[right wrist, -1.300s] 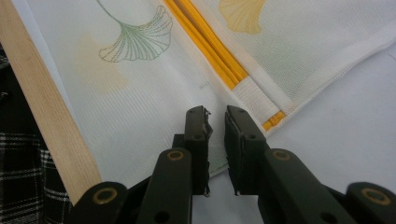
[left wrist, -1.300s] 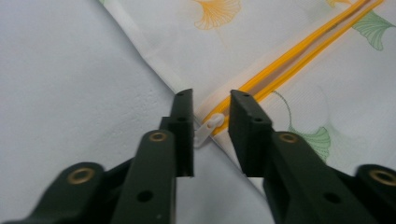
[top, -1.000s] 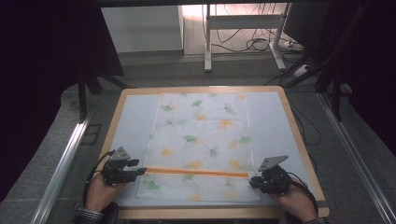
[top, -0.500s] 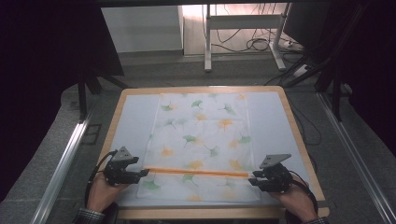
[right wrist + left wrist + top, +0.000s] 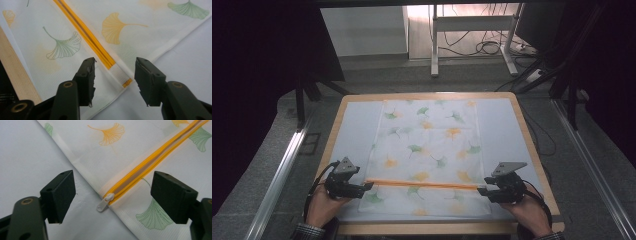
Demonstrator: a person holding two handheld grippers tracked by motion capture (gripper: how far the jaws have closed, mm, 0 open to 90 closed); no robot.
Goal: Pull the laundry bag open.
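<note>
- High view shows a flat cloth bag (image 5: 427,155) with leaf prints, lying in the middle of the counter (image 5: 357,125).
- An orange zipper (image 5: 422,183) runs across the bag near the person's edge. It looks zipped shut.
- Left tool view shows the white zipper pull (image 5: 103,203) at the zipper's end, right at the bag's edge. It lies flat between the jaws, but they do not touch it.
- Left tool (image 5: 362,187) has just been opening its jaws. They stand wide and hold nothing.
- Right tool (image 5: 484,191) sits at the other end of the zipper (image 5: 110,63). Its jaws have also just been opening, and nothing is pinched between them.
- Both hands (image 5: 324,207) rest low at the counter's near edge.
- My guess: the zipping step is done and both tools are letting go.
- If so, the next move asks only for lifting both tools clear without snagging the pull or dragging the bag.
</note>
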